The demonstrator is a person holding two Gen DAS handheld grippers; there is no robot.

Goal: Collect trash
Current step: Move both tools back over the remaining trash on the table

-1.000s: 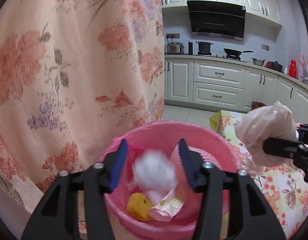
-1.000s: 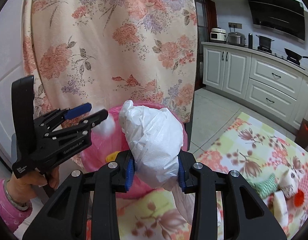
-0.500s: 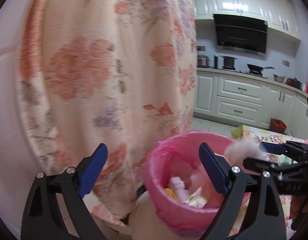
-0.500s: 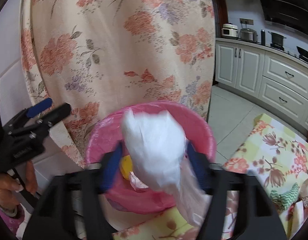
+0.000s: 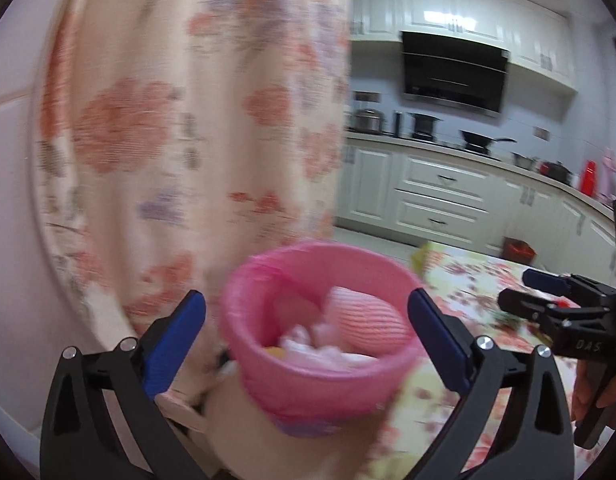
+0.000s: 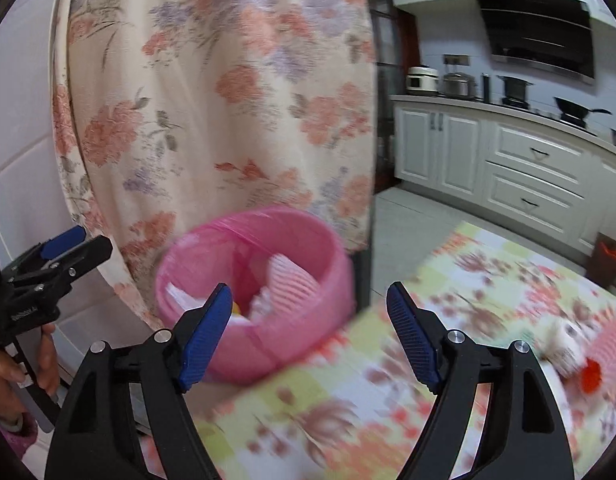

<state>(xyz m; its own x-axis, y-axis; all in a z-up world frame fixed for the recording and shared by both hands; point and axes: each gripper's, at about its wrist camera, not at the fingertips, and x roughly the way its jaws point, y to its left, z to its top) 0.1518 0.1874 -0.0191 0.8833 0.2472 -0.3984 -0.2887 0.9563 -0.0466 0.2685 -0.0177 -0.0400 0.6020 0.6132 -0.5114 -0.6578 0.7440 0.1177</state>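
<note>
Even, soft indoor light, with glare on the upper cabinets [image 5: 447,20]. Motion blur smears the curtain [image 5: 196,120] and pink bin [image 6: 260,280]. Fisheye edges curve and darken.

The bin [image 6: 268,240] is pink. The curtain [image 6: 228,80] is cream with coral and lilac flowers. The tablecloth [image 6: 487,280] is yellow-green checked with flowers. Pads [image 6: 206,336] are blue.

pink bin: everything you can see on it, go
The pink bin is a round tub lined with a thin pink plastic bag folded over its rim; below the liner a paler body shows. It stands upright beside the floral curtain, at the corner of the floral tablecloth. Inside lie a ribbed pink bundle, white crumpled scraps and a bit of something yellow. Neither hand-held gripper touches it. Motion blur hides finer detail.
</note>
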